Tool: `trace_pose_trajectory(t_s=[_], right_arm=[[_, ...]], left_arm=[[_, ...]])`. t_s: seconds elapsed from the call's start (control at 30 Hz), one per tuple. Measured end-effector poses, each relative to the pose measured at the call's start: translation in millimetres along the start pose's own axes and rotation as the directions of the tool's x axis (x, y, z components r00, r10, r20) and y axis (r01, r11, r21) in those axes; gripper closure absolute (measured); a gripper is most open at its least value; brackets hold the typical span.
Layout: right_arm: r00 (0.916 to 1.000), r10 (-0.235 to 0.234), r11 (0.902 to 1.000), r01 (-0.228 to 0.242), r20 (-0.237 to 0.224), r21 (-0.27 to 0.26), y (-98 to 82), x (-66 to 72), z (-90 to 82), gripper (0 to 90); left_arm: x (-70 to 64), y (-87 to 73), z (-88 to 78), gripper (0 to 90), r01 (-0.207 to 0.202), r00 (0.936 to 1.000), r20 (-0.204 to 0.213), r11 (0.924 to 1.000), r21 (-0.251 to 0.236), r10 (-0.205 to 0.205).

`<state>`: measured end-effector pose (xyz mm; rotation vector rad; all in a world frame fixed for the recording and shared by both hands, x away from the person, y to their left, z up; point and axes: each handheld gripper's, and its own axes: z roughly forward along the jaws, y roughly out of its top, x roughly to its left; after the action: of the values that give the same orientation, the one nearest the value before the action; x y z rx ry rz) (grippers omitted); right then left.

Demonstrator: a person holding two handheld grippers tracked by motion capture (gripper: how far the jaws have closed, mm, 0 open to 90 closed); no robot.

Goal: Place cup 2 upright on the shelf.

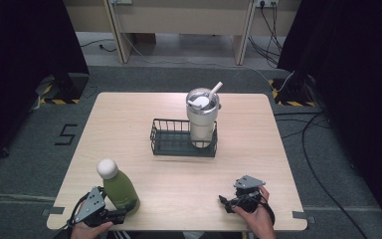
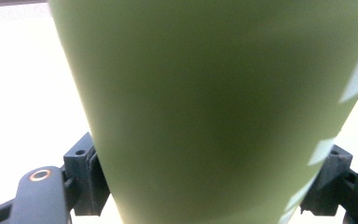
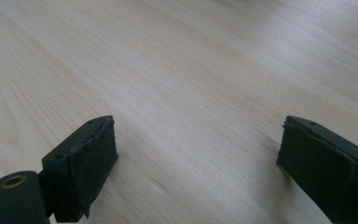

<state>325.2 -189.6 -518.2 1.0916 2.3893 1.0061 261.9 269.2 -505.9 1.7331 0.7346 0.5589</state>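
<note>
Bottle question first: where is it, and does your claw have it?

— The green bottle stands upright at the near left corner of the desk. My left claw is at its lower body. In the left gripper view the green wall sits between the two jaws, and both pads seem to touch it, so I judge the claw is pinching the bottle.

— And the other hand?

— My right claw rests low near the front edge at the right, spread wide, with nothing but bare wood between its jaws.

— Which step is this, then?

— I think it is the grasp, just before the lift. The wire basket in the middle already holds the steel tumbler with a straw in its right half; the left half is free.

— What does the next move need?

— I believe a straight lift, keeping the bottle upright because it is tall and held low, then a carry forward over the basket rim into the free half, well apart from the tumbler.
</note>
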Motion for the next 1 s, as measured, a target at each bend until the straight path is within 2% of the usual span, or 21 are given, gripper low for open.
trace_pose_trajectory(t_s=[0.03, 0.13, 0.2, 0.23, 0.3, 0.47, 1.0], right_arm=[[1.0000, 0.000, 1.0000, 0.000, 0.000, 0.000, 0.0, 0.0, 0.0, 11.7], [1.0000, 0.000, 1.0000, 0.000, 0.000, 0.000, 0.0, 0.0, 0.0, 11.6], [1.0000, 0.000, 1.0000, 0.000, 0.000, 0.000, 0.0, 0.0, 0.0, 11.7], [1.0000, 0.000, 1.0000, 0.000, 0.000, 0.000, 0.0, 0.0, 0.0, 11.6], [1.0000, 0.001, 1.0000, -0.001, 0.000, 0.000, 0.0, 0.0, 0.0, 11.6], [1.0000, 0.001, 1.0000, -0.001, 0.000, 0.000, 0.0, 0.0, 0.0, 11.6], [1.0000, 0.000, 1.0000, 0.000, -0.001, 0.001, 0.3, -0.3, 0.4, 11.2]], left_arm=[[0.5, 0.5, 0.0, 20.6, -0.004, 0.9999, -0.012, 1.0000, 0.000, 0.004], [1.3, 2.1, -0.9, 20.7, -0.007, 0.9999, -0.013, 0.9999, -0.008, 0.007], [2.4, 5.0, -2.2, 20.7, 0.003, 0.9999, -0.010, 0.9998, -0.021, -0.004], [3.8, 8.1, -3.2, 20.7, 0.023, 0.9997, 0.000, 0.9993, -0.030, -0.023], [4.8, 10.8, -3.9, 20.7, 0.024, 0.9997, -0.004, 0.9991, -0.034, -0.024], [6.8, 16.2, -3.6, 20.7, 0.008, 0.9999, -0.013, 0.9996, -0.028, -0.008], [11.8, 34.7, 9.5, 20.7, 0.003, 0.9999, -0.011, 0.9999, -0.012, -0.003]])
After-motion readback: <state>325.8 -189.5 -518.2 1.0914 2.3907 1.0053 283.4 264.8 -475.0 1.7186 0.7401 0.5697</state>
